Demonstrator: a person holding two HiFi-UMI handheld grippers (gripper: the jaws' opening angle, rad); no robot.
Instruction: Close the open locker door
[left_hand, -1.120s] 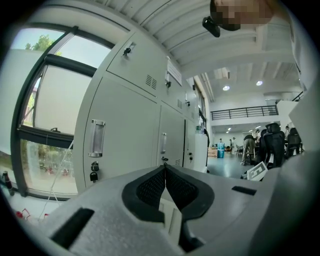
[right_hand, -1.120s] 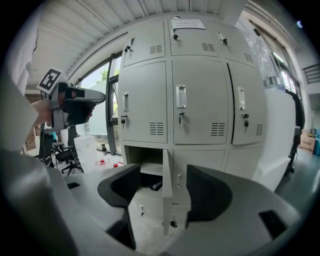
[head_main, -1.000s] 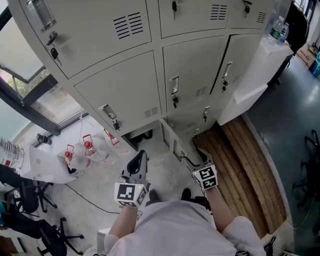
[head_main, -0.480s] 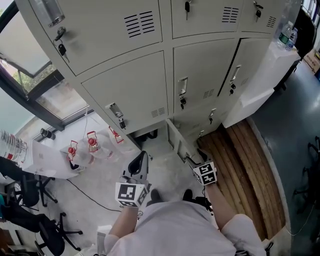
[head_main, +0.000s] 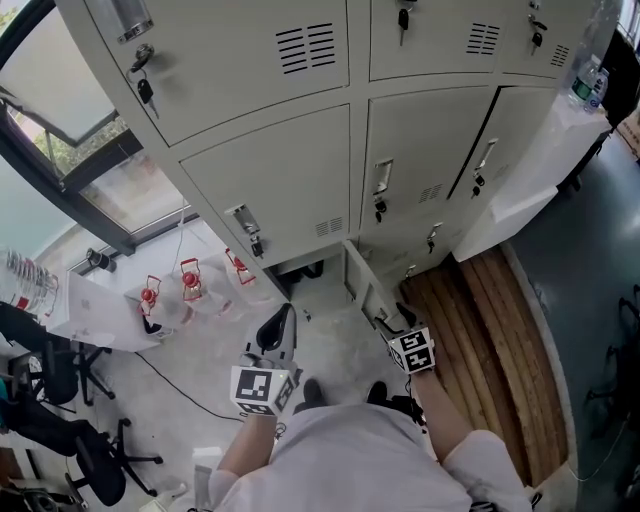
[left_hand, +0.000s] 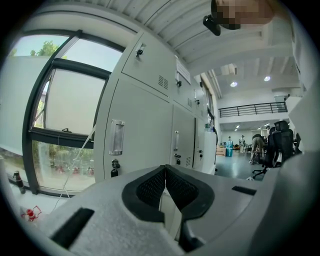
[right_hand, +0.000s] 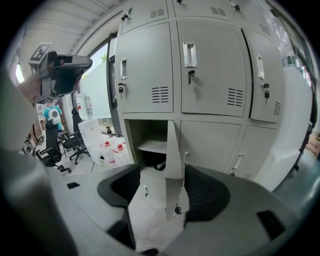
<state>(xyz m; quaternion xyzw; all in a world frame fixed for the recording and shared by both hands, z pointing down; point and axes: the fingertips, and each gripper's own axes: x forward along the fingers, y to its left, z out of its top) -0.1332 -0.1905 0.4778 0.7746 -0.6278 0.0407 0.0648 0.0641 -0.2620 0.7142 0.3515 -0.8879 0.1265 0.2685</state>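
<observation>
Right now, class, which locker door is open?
The bottom-row door in the column nearest the window. It swings out edge-on, baring a shelf; the other doors sit flush and shut.

Open locker door (right_hand: 173, 155) stands edge-on straight ahead of the right gripper (right_hand: 165, 189), in line with the gap between its parted jaws. Left of the door: bare floor (right_hand: 149, 212) and open compartment (right_hand: 150, 132). Bottles (right_hand: 111, 148) farther left.

pale grey metal locker bank (head_main: 270, 190) slid rightward in frame, open grey locker door (head_main: 362, 290) now closer to right gripper (head_main: 392, 318), red-capped clear plastic bottles (head_main: 190, 290) shifted right too
</observation>
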